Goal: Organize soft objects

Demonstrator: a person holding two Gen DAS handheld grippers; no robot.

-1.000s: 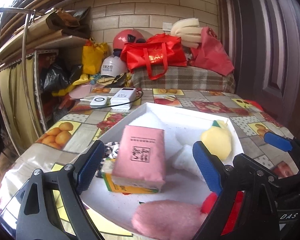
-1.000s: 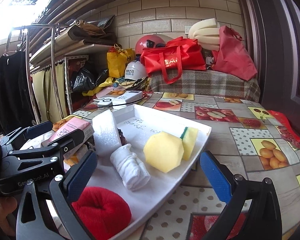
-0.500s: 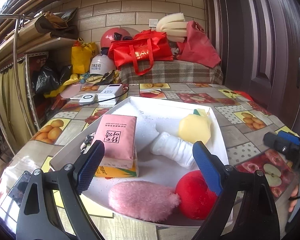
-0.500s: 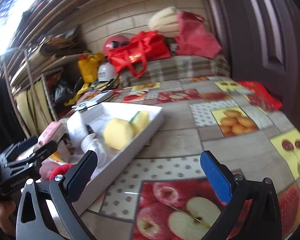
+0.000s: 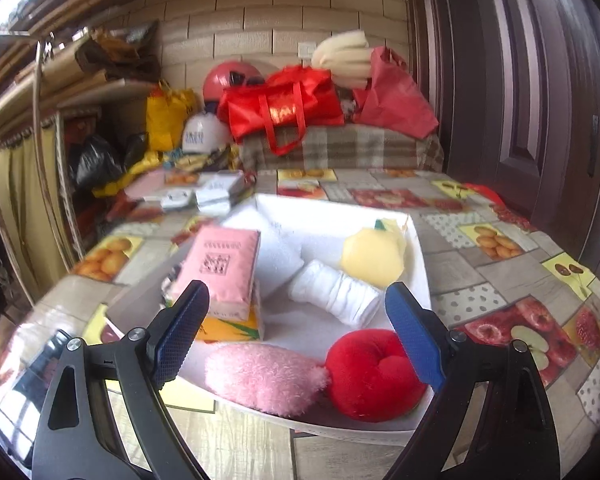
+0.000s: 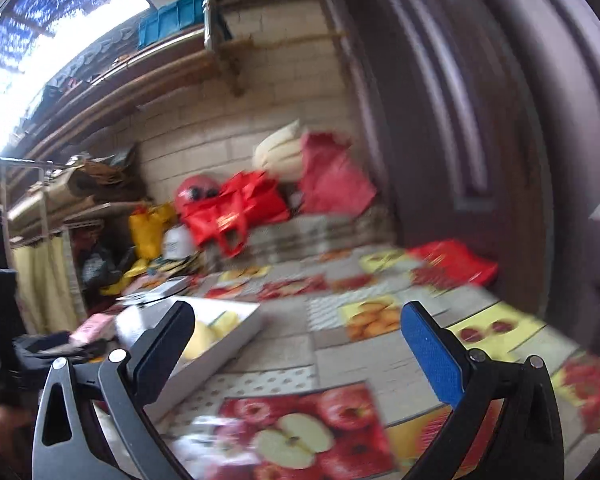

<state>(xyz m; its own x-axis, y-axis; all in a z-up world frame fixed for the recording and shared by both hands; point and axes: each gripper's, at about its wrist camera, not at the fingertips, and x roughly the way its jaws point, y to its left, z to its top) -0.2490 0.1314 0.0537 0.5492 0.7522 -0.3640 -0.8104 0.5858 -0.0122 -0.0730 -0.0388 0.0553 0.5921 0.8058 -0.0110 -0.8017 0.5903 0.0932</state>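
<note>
A white tray (image 5: 418, 264) on the fruit-print table holds a red plush ball (image 5: 374, 372), a pink fluffy piece (image 5: 264, 374), a rolled white cloth (image 5: 336, 294), a yellow sponge (image 5: 374, 254), a white foam block (image 5: 276, 248) and a pink tissue pack (image 5: 220, 268) on a yellow box. My left gripper (image 5: 296, 334) is open and empty, just in front of the tray's near edge. My right gripper (image 6: 300, 352) is open and empty, right of the tray (image 6: 228, 340) over bare tablecloth.
White devices with a cable (image 5: 204, 196) lie on the table beyond the tray. Red bags (image 5: 284, 108), helmets and a plaid cover crowd the far end. A dark wooden door (image 5: 540, 100) stands on the right. A red bag (image 6: 452, 260) lies by the table's right edge.
My left gripper has drawn back from the tray, so more of it shows. My right gripper has swung right and upward, away from the tray; its view is blurred.
</note>
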